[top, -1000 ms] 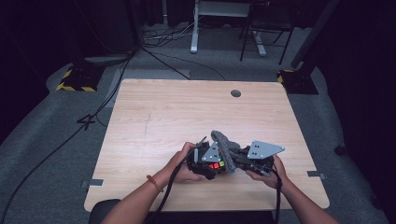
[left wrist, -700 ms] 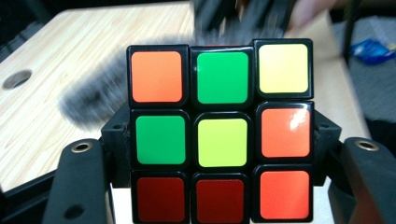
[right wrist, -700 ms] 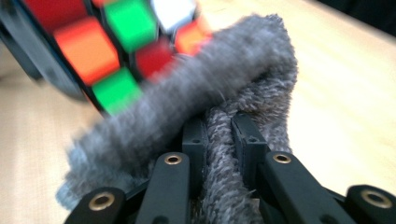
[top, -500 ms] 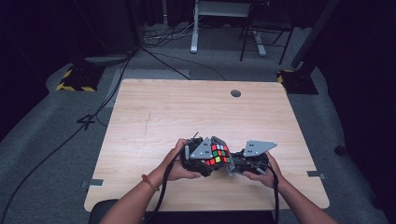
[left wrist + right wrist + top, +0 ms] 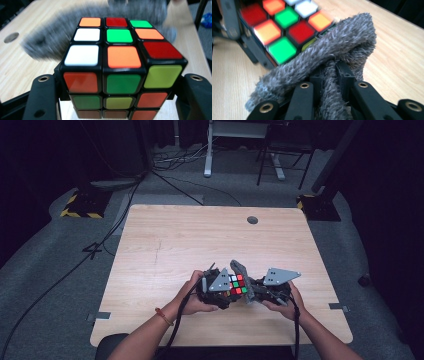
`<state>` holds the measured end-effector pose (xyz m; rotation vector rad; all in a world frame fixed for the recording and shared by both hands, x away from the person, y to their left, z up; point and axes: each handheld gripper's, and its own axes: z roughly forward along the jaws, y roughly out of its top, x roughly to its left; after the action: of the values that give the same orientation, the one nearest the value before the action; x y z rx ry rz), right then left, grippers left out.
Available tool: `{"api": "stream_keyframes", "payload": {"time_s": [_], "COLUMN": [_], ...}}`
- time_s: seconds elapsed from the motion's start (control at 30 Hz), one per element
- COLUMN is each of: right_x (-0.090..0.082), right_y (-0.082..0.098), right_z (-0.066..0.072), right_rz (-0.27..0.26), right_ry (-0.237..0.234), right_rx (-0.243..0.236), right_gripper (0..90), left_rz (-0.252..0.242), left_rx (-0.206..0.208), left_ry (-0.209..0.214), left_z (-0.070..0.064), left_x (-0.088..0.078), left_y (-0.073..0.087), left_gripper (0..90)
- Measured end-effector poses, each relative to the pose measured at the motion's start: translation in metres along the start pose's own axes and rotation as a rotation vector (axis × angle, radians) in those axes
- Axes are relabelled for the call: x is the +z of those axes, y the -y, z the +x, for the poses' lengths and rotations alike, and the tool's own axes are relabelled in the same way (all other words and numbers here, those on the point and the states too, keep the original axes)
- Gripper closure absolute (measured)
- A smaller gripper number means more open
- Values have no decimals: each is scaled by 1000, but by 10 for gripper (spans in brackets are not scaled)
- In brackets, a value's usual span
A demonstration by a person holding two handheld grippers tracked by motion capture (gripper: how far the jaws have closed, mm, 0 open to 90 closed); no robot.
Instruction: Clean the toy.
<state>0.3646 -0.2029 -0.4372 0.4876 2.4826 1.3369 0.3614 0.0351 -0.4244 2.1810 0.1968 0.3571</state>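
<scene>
The cube [image 5: 236, 285] sits low in the middle of the high view, near the table's [image 5: 165, 240] front edge, clamped between the jaws of the left gripper [image 5: 222, 289]; in the left gripper view the two black jaws press its left and right sides and it stands out of them with white, orange, green and red squares on top. The right gripper [image 5: 252, 292] is clenched on a grey cloth [image 5: 242, 276]: in the right gripper view its jaws pinch a fold of the fuzzy cloth [image 5: 332, 65], which bulges up against the cube's [image 5: 284, 27] lower right corner. In the high view the cloth rises as a grey strip along the cube's right side, between the two grippers. In the left gripper view it smears as a blurred grey band behind the cube, across the upper part of the frame. Both hands meet just below centre, so the cube is hemmed in left and right by the grippers. The rest of the table is bare wood up to a round hole [image 5: 252, 220] near its far edge, upper right of centre. Beyond that edge, at the top of the frame, cables [image 5: 170, 162] and stand legs [image 5: 207, 165] lie on the grey floor, with a yellow-striped base [image 5: 80, 205] at upper left.
</scene>
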Motion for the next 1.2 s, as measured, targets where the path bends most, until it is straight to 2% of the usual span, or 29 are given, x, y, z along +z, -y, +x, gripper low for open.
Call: {"api": "stream_keyframes", "payload": {"time_s": [0.07, 0.1, 0.2, 0.3, 0.4, 0.47, 0.57, 0.63, 0.77, 0.83, 0.93, 1.0, 1.03, 1.1, 1.2], "right_x": [5, 7, 4, -3, -9, -9, -5, -4, -1, 1, 4, 6, 7, 6, 2], "right_y": [2, 3, 0, -2, -5, -5, -2, -1, 0, 1, 3, 4, 4, 4, 7], "right_z": [2, 3, 5, 4, 1, -1, 0, 0, 2, 2, 2, 2, 2, 0, -8], "right_rz": [44, 48, 38, -2, -41, -30, -1, 10, 48, 57, 82, 99, 113, 131, 136], "right_ry": [-44, -60, -70, -43, 10, 38, 48, 27, -28, -57, -102, -138, -142, -117, -86], "right_rx": [-5, -5, -19, -10, 8, 10, -5, -5, -30, -30, -38, -38, -38, -45, -29], "right_gripper": [778, 777, 775, 775, 774, 775, 778, 779, 779, 777, 773, 772, 769, 764, 755], "left_rz": [-20, -21, -2, 13, 26, 37, 39, 29, 29, 44, 55, 67, 73, 84, 108], "left_rx": [-28, -34, -18, -26, 1, 18, -12, -48, -88, -93, -133, -137, -143, -136, -143], "left_ry": [1, 4, 9, 41, 65, 57, 40, 26, 5, -13, -22, -21, -14, -8, -13], "left_z": [5, 6, 7, 6, -2, -6, -2, 4, 12, 15, 22, 24, 25, 25, 25], "left_x": [-4, -5, -5, -3, 3, 6, 9, 8, 6, 8, 10, 11, 12, 15, 20], "left_y": [0, 1, 4, 6, 3, 0, 2, 5, 11, 13, 18, 21, 23, 25, 28], "left_gripper": [333, 333, 333, 333, 333, 334, 334, 334, 334, 334, 334, 334, 334, 333, 332]}}
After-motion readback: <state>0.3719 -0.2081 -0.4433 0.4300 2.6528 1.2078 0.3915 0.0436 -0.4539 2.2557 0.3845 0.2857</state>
